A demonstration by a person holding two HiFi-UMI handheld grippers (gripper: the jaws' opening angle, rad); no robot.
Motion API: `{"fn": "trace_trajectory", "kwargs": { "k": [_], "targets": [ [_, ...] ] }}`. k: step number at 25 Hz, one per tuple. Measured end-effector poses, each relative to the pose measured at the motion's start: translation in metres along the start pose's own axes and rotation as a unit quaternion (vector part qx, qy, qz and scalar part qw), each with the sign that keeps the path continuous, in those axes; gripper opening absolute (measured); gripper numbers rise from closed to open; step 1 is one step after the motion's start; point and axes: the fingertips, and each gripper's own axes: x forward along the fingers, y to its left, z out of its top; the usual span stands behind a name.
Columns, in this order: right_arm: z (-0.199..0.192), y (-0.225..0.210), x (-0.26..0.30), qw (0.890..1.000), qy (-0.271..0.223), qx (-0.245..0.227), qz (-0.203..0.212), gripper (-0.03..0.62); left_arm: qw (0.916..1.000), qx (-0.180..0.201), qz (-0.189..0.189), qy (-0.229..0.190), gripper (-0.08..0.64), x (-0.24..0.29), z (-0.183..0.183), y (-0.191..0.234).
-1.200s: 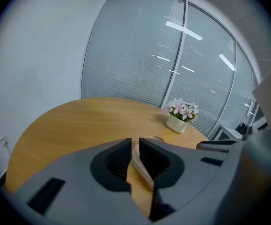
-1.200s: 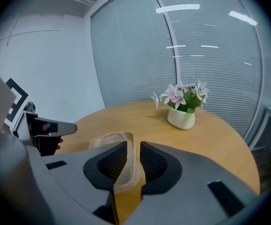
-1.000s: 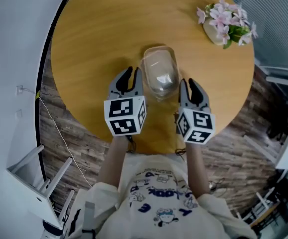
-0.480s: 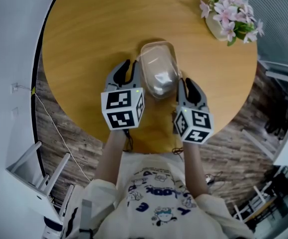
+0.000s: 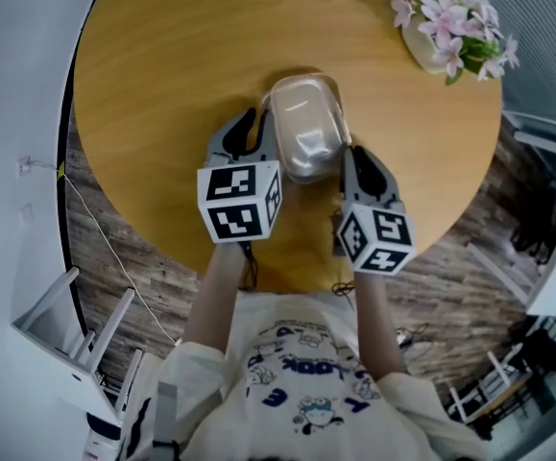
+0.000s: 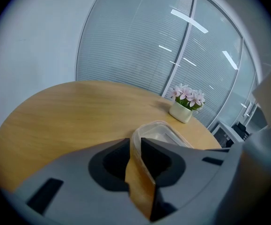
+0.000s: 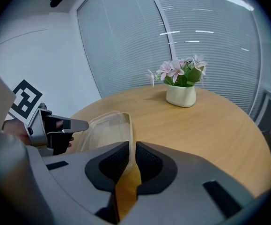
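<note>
A clear plastic container [image 5: 303,128] hangs between my two grippers over the near half of a round wooden table [image 5: 181,56]. My left gripper [image 5: 261,129] is shut on its left rim, and the thin rim shows pinched between the jaws in the left gripper view [image 6: 134,146]. On the opposite rim my right gripper [image 5: 347,161] is shut, the edge nipped between its ribbed pads [image 7: 129,154]. Seen from the right gripper, the container [image 7: 105,128] stretches toward the left gripper [image 7: 55,125]. The container looks empty.
A white pot of pink flowers [image 5: 446,27] stands at the table's far right, also in both gripper views [image 6: 184,108] [image 7: 180,90]. A glass wall with blinds [image 6: 140,46] runs behind the table. A white chair [image 5: 57,344] and a cable lie on the wood floor at left.
Both grippers have moved slightly forward over the table with the container held between them. Both were shut on its rim in the earlier frames too.
</note>
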Motion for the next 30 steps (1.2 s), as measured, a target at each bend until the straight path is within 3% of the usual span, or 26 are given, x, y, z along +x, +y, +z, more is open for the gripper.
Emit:
{"fn": "trace_trajectory", "kwargs": {
  "k": [22, 30],
  "targets": [
    [0.001, 0.002, 0.001, 1.0, 0.003, -0.013, 0.022, 0.017, 0.9993, -0.032, -0.005, -0.016, 0.031, 0.004, 0.003, -0.001],
    [0.011, 0.008, -0.008, 0.999, -0.016, -0.017, 0.025, 0.017, 0.9992, -0.026, -0.006, -0.031, 0.029, -0.01, 0.012, -0.001]
  ]
}}
